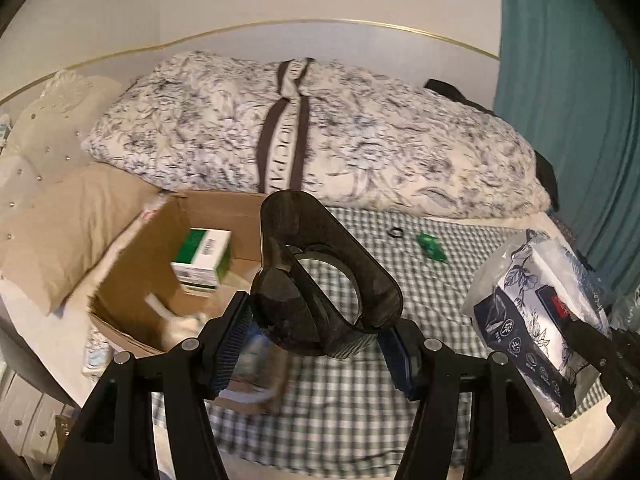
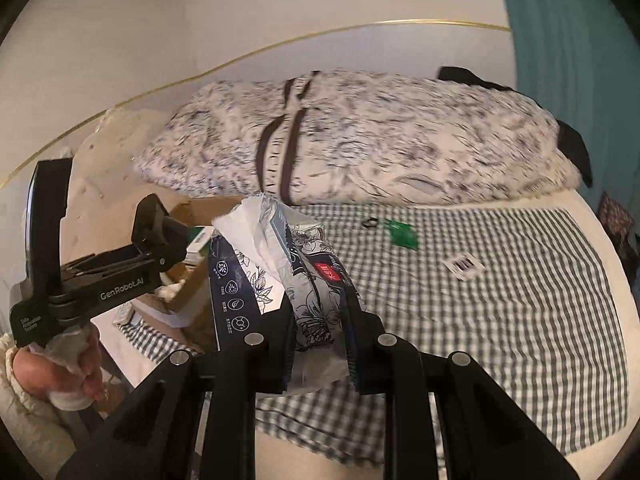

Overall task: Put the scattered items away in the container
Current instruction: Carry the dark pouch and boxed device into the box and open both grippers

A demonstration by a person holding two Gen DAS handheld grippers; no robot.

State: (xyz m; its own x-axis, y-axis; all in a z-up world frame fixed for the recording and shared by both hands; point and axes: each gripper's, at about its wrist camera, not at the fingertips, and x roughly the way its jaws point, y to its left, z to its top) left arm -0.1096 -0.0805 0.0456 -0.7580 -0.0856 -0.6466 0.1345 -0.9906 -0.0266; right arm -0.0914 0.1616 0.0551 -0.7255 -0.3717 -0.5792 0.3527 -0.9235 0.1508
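Both grippers carry loads toward the cardboard box (image 1: 136, 276) on the bed.

The left gripper (image 1: 316, 340) is clamped on a smoky translucent plastic holder (image 1: 320, 272), held just beside the box, where a green-and-white carton (image 1: 202, 258) already sits. The right gripper (image 2: 320, 344) pinches a floral tissue pack (image 2: 288, 264) in the air over the checked sheet (image 2: 500, 300). Next, judging by this, each must reach over the opening and let go; a green packet (image 2: 404, 234) and a small ring (image 2: 370, 223) remain loose.

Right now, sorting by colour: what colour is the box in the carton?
Green and white box; left wrist view.
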